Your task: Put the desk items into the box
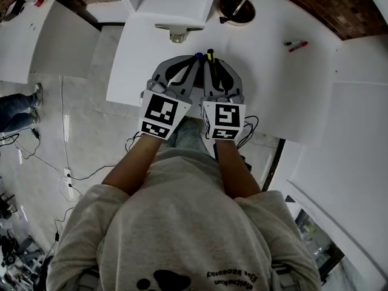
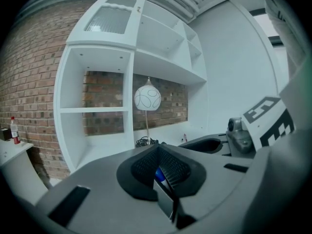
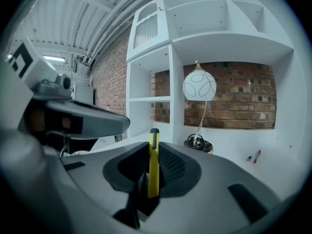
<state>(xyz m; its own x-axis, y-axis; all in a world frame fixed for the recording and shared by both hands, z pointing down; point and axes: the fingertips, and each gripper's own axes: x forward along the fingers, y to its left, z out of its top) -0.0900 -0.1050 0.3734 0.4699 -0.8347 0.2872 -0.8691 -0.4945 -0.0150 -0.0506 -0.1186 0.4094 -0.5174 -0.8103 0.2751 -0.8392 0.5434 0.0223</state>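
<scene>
I hold both grippers side by side, over the near edge of the white desk (image 1: pixel 273 71). My left gripper (image 1: pixel 197 60) (image 2: pixel 158 155) is shut on a blue marker (image 1: pixel 198 56) (image 2: pixel 159 174); only its blue end shows between the pads. My right gripper (image 1: pixel 211 59) (image 3: pixel 154 152) is shut on a yellow marker (image 1: pixel 210 54) (image 3: pixel 154 165) with a dark tip. It stands upright between the jaws. A red marker (image 1: pixel 299 45) (image 3: pixel 257 155) and a small black one lie together on the desk at the far right.
A lamp with a round white shade (image 3: pixel 199 85) (image 2: pixel 147 98) stands at the back, its base (image 1: pixel 236 8) ringed by a coiled cable. White shelves (image 2: pixel 102 111) back onto a brick wall. A metal clamp (image 1: pixel 177 34) sits ahead. Floor with cables lies left.
</scene>
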